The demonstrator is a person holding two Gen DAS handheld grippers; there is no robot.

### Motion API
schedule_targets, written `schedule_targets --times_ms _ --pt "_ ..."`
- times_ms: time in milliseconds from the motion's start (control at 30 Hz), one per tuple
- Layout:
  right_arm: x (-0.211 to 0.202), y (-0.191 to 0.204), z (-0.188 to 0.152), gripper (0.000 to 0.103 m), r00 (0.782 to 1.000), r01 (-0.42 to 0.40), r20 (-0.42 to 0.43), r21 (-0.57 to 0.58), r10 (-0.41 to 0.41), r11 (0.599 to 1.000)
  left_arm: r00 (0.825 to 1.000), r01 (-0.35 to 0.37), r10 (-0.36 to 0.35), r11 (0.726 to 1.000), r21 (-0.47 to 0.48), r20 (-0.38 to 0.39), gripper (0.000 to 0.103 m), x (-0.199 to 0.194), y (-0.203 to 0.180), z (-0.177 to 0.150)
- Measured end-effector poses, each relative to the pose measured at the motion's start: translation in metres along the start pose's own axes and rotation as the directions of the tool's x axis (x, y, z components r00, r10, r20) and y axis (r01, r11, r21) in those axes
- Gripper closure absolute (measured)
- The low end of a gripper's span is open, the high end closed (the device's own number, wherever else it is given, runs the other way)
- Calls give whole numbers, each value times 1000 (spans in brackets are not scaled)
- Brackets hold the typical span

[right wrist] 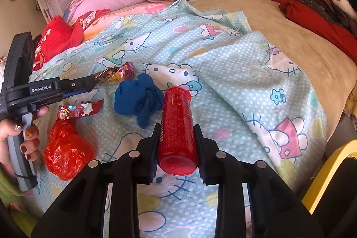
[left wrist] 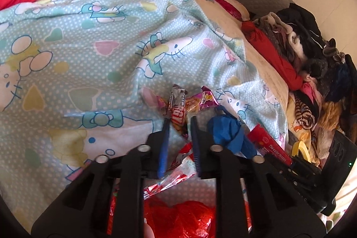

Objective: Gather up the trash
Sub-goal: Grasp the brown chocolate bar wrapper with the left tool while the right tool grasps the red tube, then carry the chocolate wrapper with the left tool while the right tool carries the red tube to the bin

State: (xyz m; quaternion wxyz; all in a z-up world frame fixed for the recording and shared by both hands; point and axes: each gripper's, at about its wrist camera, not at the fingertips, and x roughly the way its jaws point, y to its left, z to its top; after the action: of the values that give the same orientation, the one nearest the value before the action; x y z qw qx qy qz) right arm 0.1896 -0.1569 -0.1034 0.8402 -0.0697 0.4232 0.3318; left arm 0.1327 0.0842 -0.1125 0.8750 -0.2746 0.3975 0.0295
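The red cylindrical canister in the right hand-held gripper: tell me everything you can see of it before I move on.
The red cylindrical canister looks like glossy plastic or coated card, with small printed text running along its side and a flat round end facing the camera. It lies lengthwise between the two fingers of the right hand-held gripper, which press on both of its sides. Its far end, which has a slightly wider band, sits over the light-blue cartoon-cat bedsheet, near the crumpled blue cloth.

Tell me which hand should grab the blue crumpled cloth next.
Left, probably. The right gripper is shut on the red tube. The left gripper straddles a snack wrapper, with the blue crumpled cloth just beside it.
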Motion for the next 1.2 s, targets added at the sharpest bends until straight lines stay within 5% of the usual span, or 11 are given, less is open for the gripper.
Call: schedule_targets --times_ms 633,1200 --pt "-60 -13 4 76 985 -61 164 84 47 995 990 78 -93 986 150 101 102 -43 -66 2" --pt "-127 -48 -10 76 954 -21 297 181 -34 983 980 129 -166 949 287 108 102 -65 -126 -20"
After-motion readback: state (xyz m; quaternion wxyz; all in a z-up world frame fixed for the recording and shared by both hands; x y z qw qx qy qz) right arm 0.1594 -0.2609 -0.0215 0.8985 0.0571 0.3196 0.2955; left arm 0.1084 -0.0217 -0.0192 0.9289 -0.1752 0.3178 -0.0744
